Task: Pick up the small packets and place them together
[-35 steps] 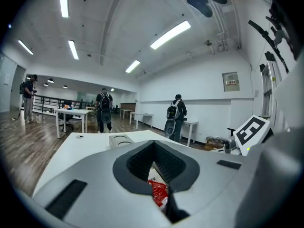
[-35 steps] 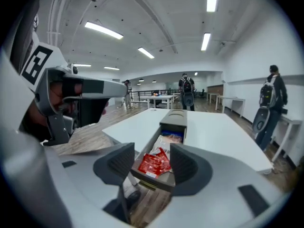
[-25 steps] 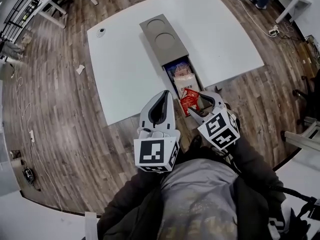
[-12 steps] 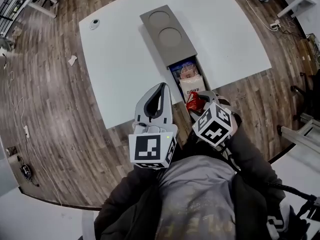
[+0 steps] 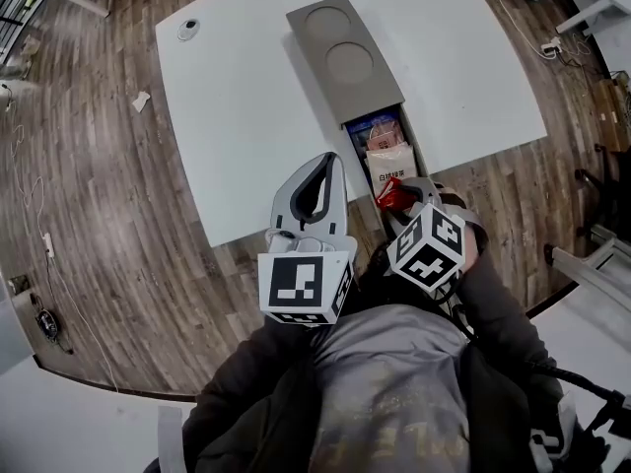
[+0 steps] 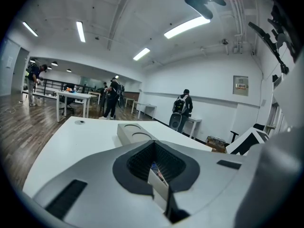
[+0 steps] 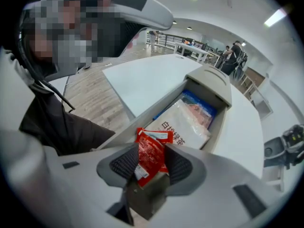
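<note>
A red packet point(image 7: 151, 156) stands between the pads of my right gripper point(image 7: 151, 152), touching both. Those jaws have just been closing on it. In the head view the right gripper point(image 5: 399, 200) points steeply down over the near end of the open drawer point(image 5: 412, 151), and the red packet point(image 5: 392, 195) shows at its tip. A white packet point(image 7: 183, 127) and a blue packet point(image 7: 202, 106) lie in the drawer behind it. My left gripper point(image 5: 320, 166) hovers shut and empty at the table's near edge, left of the drawer. In its own view the left gripper point(image 6: 153, 146) has nothing between its jaws.
The drawer belongs to a long grey box point(image 5: 340, 52) with two round recesses, lying on a white table point(image 5: 246, 97). A small round object point(image 5: 187, 30) sits at the table's far left corner. Wooden floor surrounds the table. People and desks stand far off.
The right gripper has tipped downward and sunk over the drawer's near end, and its jaws have narrowed around the red packet. The left gripper has drifted slightly and stays shut.
</note>
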`<state>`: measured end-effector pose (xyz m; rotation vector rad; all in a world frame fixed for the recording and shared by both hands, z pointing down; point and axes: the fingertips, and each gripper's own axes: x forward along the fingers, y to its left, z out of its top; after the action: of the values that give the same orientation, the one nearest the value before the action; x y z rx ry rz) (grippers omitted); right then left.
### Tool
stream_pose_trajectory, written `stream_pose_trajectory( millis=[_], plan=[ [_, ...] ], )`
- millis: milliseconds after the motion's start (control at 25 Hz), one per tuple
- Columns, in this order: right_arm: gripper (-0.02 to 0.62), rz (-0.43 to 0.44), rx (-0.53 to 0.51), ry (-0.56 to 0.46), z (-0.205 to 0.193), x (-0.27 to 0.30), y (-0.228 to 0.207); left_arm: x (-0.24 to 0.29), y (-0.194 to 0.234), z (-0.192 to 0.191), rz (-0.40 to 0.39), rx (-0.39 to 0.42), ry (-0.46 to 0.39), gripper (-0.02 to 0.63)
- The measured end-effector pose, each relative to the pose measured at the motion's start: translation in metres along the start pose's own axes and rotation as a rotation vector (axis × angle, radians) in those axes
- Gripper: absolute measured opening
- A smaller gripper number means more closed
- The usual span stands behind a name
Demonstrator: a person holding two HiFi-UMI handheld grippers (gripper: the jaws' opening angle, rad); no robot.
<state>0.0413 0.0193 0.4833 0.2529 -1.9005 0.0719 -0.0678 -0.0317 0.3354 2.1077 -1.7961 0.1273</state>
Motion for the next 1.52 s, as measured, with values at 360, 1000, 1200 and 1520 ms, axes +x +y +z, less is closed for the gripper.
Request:
stream_pose_trajectory(
  millis=[360, 1000, 1200, 1520],
  plan=[
    [0.020, -0.041, 0.007, -0.042, -0.002, -0.007, -0.009, -0.015, -0.012, 0.000, 0.008, 0.025, -0.004, 0.002],
    [0.018, -0.183, 0.044, -0.349, 0.034, -0.094, -0.018, -0.056, -0.057, 0.033, 0.029, 0.119, -0.092, 0.002],
    [0.018, -0.178, 0.062, -0.356, 0.048, -0.087, -0.028, -0.047, -0.043, 0.044, 0.033, 0.143, -0.095, 0.002],
    [0.018, -0.191, 0.092, -0.365, 0.100, -0.066, -0.068, 0.000, -0.007, 0.056, -0.022, 0.146, -0.066, 0.002]
  ],
)
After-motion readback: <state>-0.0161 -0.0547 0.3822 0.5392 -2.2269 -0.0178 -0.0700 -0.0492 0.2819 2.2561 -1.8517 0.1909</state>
